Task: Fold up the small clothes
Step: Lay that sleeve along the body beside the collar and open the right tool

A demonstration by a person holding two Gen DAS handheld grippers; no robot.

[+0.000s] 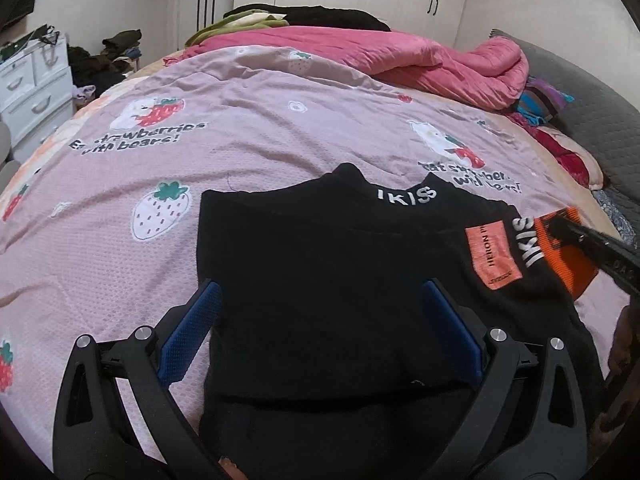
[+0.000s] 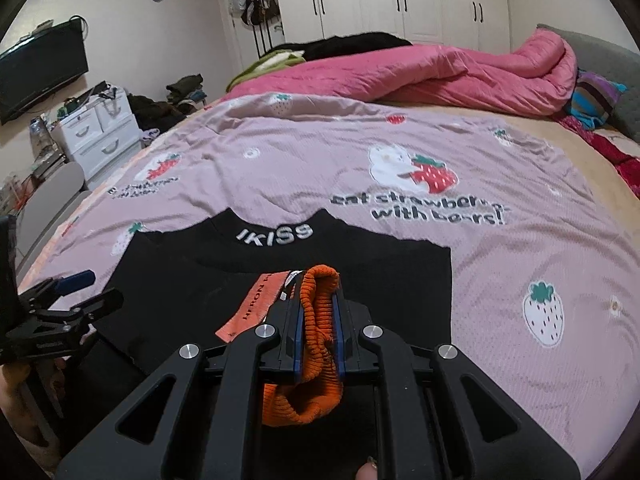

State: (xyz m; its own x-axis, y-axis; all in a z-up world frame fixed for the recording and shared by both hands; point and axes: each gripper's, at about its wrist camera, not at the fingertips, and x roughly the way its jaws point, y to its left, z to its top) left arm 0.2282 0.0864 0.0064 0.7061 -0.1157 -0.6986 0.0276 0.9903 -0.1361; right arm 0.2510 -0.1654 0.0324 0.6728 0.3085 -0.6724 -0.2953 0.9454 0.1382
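Sweater: black, flat on the pink bedsheet; near hem cut off.
Right tool: clamped on the sweater's orange cuff.
Left tool: jaws apart above the sweater; contact unclear.

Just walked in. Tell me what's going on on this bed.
A person is folding a small black sweater on the pink bedspread. The right hand-held gripper is shut on the sweater's orange cuff, holding that sleeve over the body of the sweater. The left hand-held gripper hangs open over the sweater's near part, gripping nothing. The fold is not yet finished.
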